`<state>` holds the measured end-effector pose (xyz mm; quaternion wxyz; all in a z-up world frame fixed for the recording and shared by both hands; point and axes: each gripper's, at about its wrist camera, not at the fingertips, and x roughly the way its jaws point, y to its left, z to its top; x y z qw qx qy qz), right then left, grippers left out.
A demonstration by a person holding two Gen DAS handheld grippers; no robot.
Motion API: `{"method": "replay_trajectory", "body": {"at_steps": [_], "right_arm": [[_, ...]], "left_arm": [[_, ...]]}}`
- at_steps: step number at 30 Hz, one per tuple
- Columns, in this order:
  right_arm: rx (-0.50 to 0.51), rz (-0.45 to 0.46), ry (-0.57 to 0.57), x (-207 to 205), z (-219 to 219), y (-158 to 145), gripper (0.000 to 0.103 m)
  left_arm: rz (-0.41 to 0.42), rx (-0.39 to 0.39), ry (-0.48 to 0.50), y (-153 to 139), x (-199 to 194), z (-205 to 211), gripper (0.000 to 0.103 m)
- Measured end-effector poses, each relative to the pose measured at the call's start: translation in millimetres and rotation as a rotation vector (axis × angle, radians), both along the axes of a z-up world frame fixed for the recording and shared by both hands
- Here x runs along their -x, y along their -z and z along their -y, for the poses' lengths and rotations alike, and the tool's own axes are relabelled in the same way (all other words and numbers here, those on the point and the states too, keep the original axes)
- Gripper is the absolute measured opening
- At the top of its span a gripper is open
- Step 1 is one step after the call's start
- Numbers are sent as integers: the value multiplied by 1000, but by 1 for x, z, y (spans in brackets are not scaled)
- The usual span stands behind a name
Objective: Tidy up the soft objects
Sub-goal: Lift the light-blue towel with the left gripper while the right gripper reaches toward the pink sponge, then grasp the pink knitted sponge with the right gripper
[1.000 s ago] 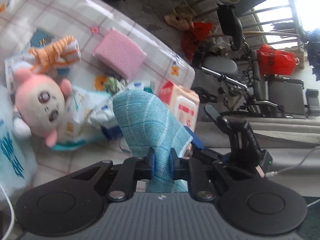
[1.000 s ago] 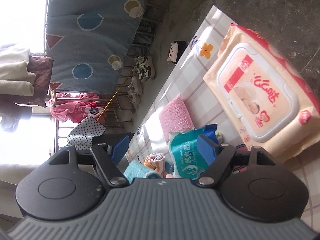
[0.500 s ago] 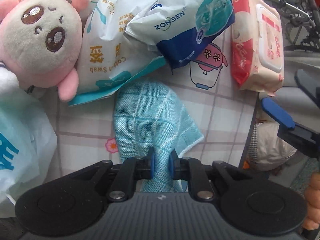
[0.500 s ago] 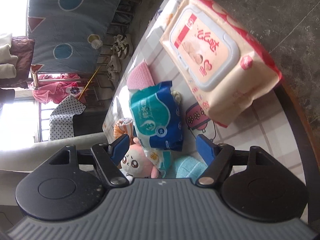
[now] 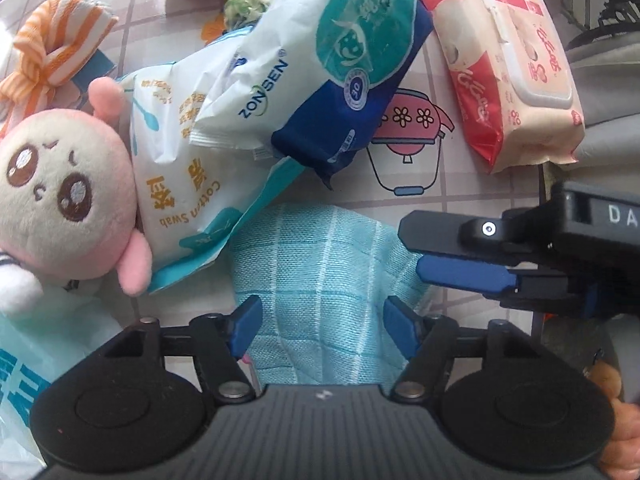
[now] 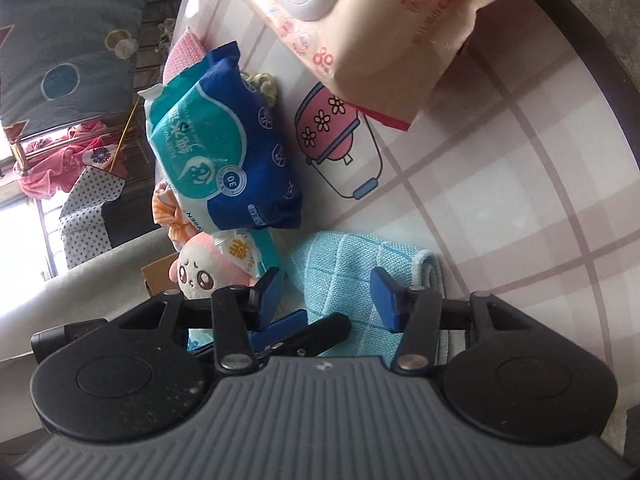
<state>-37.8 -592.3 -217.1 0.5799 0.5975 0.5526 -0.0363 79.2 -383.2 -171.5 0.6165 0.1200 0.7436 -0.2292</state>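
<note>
Teal waffle-weave folded cloth [image 5: 320,280], soft, flat on plaid counter [image 6: 500,184]. Left claw [image 5: 320,326] just released, straddling it. Right claw [image 6: 326,294] closing, pads clear of cloth

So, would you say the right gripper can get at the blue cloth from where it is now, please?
Probably yes: the right gripper sits over the blue cloth with its closing jaws still apart. The left gripper has just opened off the cloth, though its finger lies close underneath.

Two close downward wrist views, shared teal cloth [image 5: 320,280].
</note>
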Motion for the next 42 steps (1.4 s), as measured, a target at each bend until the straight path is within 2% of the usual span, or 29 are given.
{"method": "replay_trajectory", "body": {"at_steps": [2, 7, 11, 15, 18, 20, 21, 24, 26, 28, 31, 35, 38, 42], "right_arm": [[-2, 12, 7, -3, 2, -1, 49], [17, 56, -8, -11, 10, -11, 52], [29, 76, -20, -13, 16, -18, 54], [41, 85, -14, -8, 21, -22, 55], [49, 89, -7, -5, 23, -24, 55], [53, 94, -3, -4, 23, -26, 56], [56, 97, -3, -4, 22, -27, 56], [68, 109, -5, -4, 22, -31, 56], [79, 117, -6, -4, 22, -35, 56], [89, 126, -7, -4, 22, -38, 56], [99, 137, -2, -2, 24, -42, 56], [111, 157, 7, 2, 27, -49, 56], [110, 186, 13, 0, 29, -58, 56], [106, 224, 7, -12, 28, -73, 56]], "left_arm": [[-21, -3, 35, 7, 1, 7, 81], [-28, -69, 104, 25, 8, 28, 91], [-26, -114, 143, 36, 15, 40, 96], [-18, -145, 151, 39, 17, 48, 95], [1, -158, 146, 36, 16, 51, 85], [11, -156, 137, 31, 14, 46, 70], [12, -152, 132, 30, 12, 44, 66], [10, -138, 107, 27, 7, 39, 46], [2, -123, 85, 25, 4, 36, 27], [-12, -106, 55, 26, 1, 30, 19], [-21, -78, 2, 21, -1, 21, 15], [-4, -23, -78, -7, -2, 1, 15], [57, 43, -158, -46, -4, -22, 15], [179, 110, -270, -108, -21, -48, 15]]}}
